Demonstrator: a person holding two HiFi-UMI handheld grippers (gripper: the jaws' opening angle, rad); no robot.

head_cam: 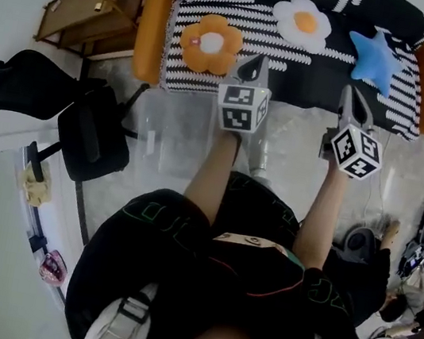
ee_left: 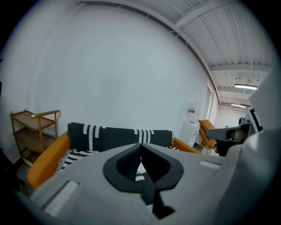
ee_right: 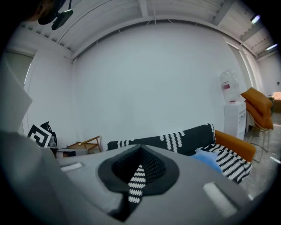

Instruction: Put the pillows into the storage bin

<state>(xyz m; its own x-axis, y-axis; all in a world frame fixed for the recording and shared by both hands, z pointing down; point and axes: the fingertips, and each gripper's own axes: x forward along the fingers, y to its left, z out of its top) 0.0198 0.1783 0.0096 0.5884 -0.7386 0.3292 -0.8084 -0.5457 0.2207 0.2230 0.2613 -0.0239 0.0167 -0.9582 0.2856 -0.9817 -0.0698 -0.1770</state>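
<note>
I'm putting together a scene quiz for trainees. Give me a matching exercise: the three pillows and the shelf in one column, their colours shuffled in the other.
Things:
1. flower pillow
2. egg pillow
3. star pillow
4. wooden shelf

Colours:
A. blue
B. brown
C. orange, white middle
D. white, yellow middle

Pairs: 1-C, 2-D, 3-A, 4-B

No readable text anywhere (shirt lettering too distorted)
</note>
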